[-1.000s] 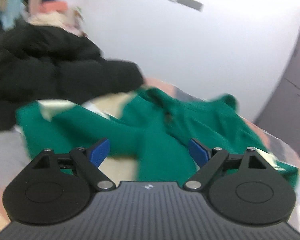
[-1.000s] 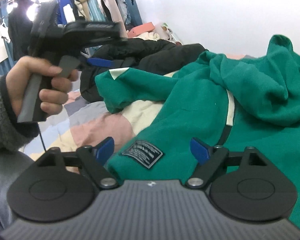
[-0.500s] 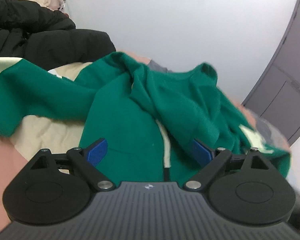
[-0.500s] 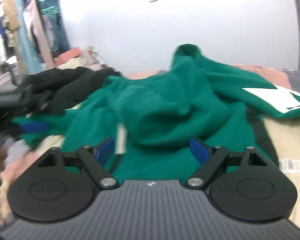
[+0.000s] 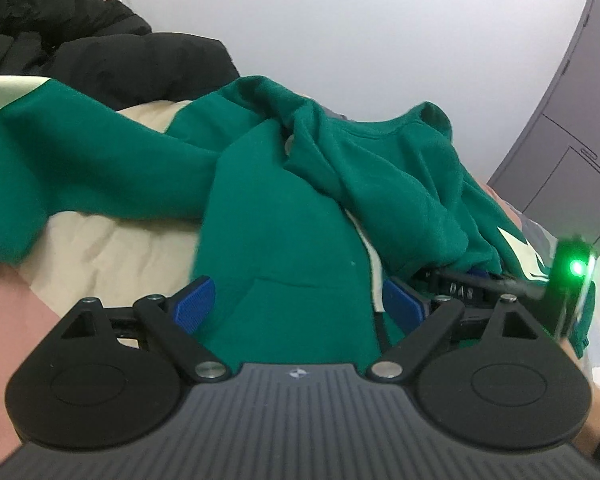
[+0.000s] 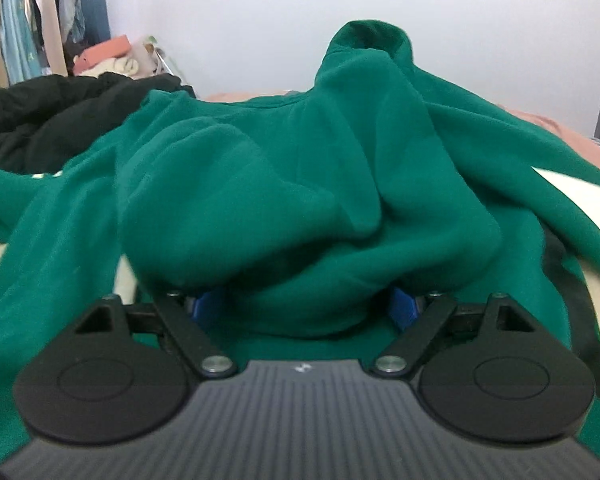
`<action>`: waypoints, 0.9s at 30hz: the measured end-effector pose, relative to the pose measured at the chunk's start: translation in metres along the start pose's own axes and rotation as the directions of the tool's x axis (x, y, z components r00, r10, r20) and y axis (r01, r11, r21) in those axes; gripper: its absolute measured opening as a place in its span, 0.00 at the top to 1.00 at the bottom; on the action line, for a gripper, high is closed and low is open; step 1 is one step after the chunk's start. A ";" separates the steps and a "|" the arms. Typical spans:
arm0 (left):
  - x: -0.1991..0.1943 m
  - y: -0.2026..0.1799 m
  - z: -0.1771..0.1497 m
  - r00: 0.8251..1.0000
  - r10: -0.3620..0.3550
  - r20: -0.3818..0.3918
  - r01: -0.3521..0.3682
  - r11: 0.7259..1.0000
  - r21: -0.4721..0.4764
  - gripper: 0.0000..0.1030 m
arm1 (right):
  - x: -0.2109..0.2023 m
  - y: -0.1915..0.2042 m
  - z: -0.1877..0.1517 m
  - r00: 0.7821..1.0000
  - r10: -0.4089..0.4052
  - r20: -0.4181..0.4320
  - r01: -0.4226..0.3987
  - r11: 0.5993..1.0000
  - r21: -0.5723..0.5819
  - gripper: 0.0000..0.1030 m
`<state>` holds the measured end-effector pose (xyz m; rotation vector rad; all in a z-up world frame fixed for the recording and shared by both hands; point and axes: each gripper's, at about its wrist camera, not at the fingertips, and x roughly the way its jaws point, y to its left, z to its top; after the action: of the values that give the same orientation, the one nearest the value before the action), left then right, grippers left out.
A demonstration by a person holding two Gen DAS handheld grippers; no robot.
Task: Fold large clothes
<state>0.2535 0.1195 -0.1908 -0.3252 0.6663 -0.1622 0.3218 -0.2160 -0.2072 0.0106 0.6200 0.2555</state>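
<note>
The fold has barely begun, as far as can be judged. The green hooded jacket lies in a loose heap on the bed, unfolded: one sleeve trails away from the heap toward the black coat, the hood stands up in a peak at the far side of the heap, and the zip edge runs through the front panel nearest the cameras. No edge is squared and no panel is laid over another on purpose. Smoothing the body flat, bringing the sleeves in and doubling it over all seem to lie ahead.

The left gripper is low over the front panel with its jaws wide apart; cloth lies beneath and between the blue pads but nothing presses on it. The right gripper is pushed in at the near edge of the heap, jaws also standing wide, a thick bulge of green fabric drooping over and between them. The pads are mostly hidden by it, and they do not appear to be pinching. In the left wrist view the right gripper shows just beside the heap, a green light glowing on it.

The bed is covered with a patchwork of cream and pink panels. Beyond the heap is the black coat, bunched up, with a pile of pale and coral items behind it. Farther off on that side, clothes hang on a rail. A plain white wall rises behind the heap, and a grey door stands on the side opposite the coat.
</note>
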 end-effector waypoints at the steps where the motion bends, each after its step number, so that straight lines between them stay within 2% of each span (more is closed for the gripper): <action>1: 0.000 0.004 0.002 1.000 -0.004 0.004 0.004 1.000 -0.006 0.10 | 0.004 0.002 0.004 1.000 0.001 -0.008 -0.001 1.000 -0.011 0.21; 2: 0.001 0.010 0.004 1.000 -0.012 0.009 0.012 1.000 -0.018 0.10 | 0.009 0.003 0.011 1.000 -0.003 -0.014 0.002 1.000 -0.027 0.22; 3: 0.002 0.014 0.007 1.000 -0.016 0.014 0.017 0.999 -0.029 0.10 | 0.014 0.004 0.019 1.000 -0.003 -0.021 0.002 0.999 -0.038 0.30; 4: 0.003 0.018 0.010 1.000 -0.017 0.022 0.018 0.999 -0.035 0.10 | 0.020 0.003 0.029 0.999 0.000 -0.033 -0.001 0.999 -0.045 0.43; 5: 0.004 0.021 0.014 0.999 -0.015 0.031 0.016 0.999 -0.034 0.10 | 0.025 0.003 0.040 0.999 -0.003 -0.047 0.001 0.999 -0.050 0.50; 6: 0.005 0.024 0.018 0.999 -0.019 0.040 0.020 0.999 -0.031 0.10 | 0.029 0.005 0.050 0.998 -0.009 -0.056 0.006 0.999 -0.054 0.64; 7: 0.007 0.027 0.022 0.998 -0.030 0.048 0.031 0.999 -0.031 0.10 | 0.034 0.006 0.064 0.998 -0.025 -0.059 0.022 0.998 -0.060 0.70; 9: 0.013 0.033 0.029 0.998 -0.042 0.055 0.044 0.998 -0.035 0.10 | 0.043 0.010 0.097 0.997 -0.057 -0.052 0.053 0.996 -0.078 0.75; 13: 0.031 0.049 0.034 0.998 -0.045 0.047 0.048 0.997 -0.065 0.10 | 0.065 0.019 0.174 0.995 -0.098 -0.007 0.096 0.991 -0.095 0.77; 16: 0.045 0.061 0.036 0.998 -0.054 0.034 0.057 0.994 -0.092 0.10 | 0.081 0.030 0.227 0.988 -0.117 0.097 0.128 0.984 -0.121 0.78; 18: 0.054 0.065 0.037 0.998 -0.057 0.032 0.060 0.993 -0.106 0.10 | 0.093 0.038 0.255 0.974 -0.141 0.178 0.168 0.975 -0.147 0.78; 20: 0.061 0.065 0.037 0.997 -0.070 0.024 0.072 0.991 -0.115 0.10 | 0.110 0.042 0.281 0.947 -0.175 0.269 0.215 0.968 -0.130 0.77; 22: 0.067 0.064 0.035 0.996 -0.072 0.050 0.077 0.991 -0.108 0.10 | 0.129 0.044 0.298 0.915 -0.219 0.339 0.262 0.961 -0.087 0.77; 23: 0.070 0.063 0.034 0.996 -0.069 0.057 0.075 0.991 -0.108 0.10 | 0.138 0.046 0.302 0.907 -0.231 0.353 0.271 0.960 -0.069 0.76; 25: 0.082 0.066 0.034 0.995 -0.090 0.041 0.094 0.989 -0.112 0.10 | 0.162 0.049 0.304 0.905 -0.237 0.353 0.270 0.962 -0.046 0.74; 27: 0.095 0.071 0.033 0.995 -0.098 0.011 0.098 0.985 -0.141 0.10 | 0.186 0.051 0.299 0.917 -0.223 0.331 0.255 0.965 -0.056 0.73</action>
<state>0.3511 0.1706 -0.2463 -0.4950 0.6598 -0.2087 0.6284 -0.1022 -0.0658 -0.1165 0.2772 0.0425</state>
